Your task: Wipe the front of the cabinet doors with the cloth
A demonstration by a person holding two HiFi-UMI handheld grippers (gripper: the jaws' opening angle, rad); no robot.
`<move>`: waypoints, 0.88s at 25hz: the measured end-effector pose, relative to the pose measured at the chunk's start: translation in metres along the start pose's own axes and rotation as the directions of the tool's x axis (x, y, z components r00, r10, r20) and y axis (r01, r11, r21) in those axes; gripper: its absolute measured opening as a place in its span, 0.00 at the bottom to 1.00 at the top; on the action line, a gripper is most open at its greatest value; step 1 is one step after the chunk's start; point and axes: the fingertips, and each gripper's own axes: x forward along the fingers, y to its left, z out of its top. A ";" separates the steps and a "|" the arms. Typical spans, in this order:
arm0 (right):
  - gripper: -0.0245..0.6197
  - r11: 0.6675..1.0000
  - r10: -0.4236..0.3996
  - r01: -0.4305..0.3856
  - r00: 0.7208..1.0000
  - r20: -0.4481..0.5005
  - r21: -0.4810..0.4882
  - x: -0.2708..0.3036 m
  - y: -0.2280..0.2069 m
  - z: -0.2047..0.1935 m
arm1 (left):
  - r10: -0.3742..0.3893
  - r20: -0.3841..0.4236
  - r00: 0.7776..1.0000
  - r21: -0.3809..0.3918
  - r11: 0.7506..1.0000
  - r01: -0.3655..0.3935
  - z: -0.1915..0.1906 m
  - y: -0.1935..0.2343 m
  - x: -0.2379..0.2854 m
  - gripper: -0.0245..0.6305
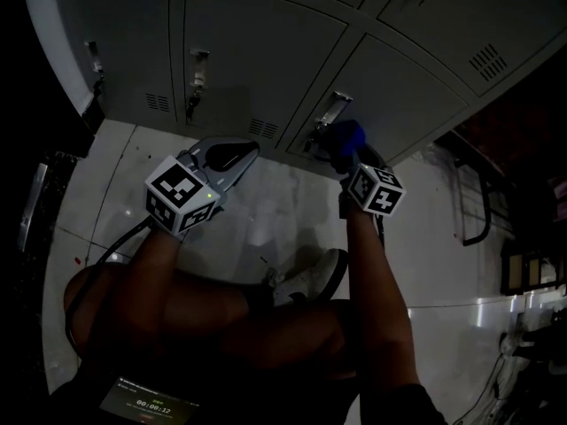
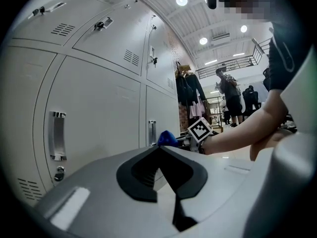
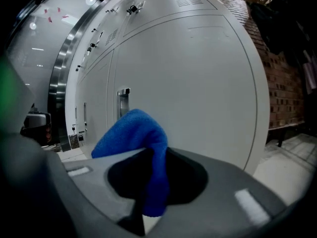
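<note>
- Head view shows a row of grey cabinet doors (image 1: 257,51) across the top, their lower edge meeting a white tiled floor (image 1: 266,224). A bare strip of floor lies between the doors and the person's bent legs and shoe (image 1: 306,280).
- A brick wall (image 3: 282,93) runs off past the cabinet's right end in the right gripper view. In the left gripper view, hanging clothes (image 2: 190,90) close the far end of the row.
- Left gripper (image 2: 159,148) hangs over the floor, well apart from the doors. Its fingers are together at the tips with nothing between them.
- Right gripper (image 3: 148,150) has its fingers clamped on the blue cloth (image 3: 133,130).
- Low on one door, the cloth's free end stands up just beside a recessed handle (image 3: 123,100). Whether the cloth touches the door cannot be told.
- Every cabinet door in sight is closed, so nothing inside shows.
</note>
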 end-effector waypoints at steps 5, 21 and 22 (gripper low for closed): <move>0.13 0.994 -0.053 0.054 0.999 -0.011 0.097 -0.012 -0.028 -0.007 | 0.000 0.001 1.000 0.001 1.000 0.000 0.000 0.001 0.000 0.04; 0.13 0.930 -0.329 0.334 0.943 -0.055 0.154 -0.061 -0.138 -0.030 | -0.010 0.004 1.000 0.000 1.000 0.010 0.000 -0.001 0.002 0.04; 0.13 0.941 -0.308 0.313 0.949 -0.061 0.128 -0.058 -0.128 -0.032 | -0.004 0.000 1.000 -0.001 1.000 0.004 -0.001 0.001 -0.001 0.04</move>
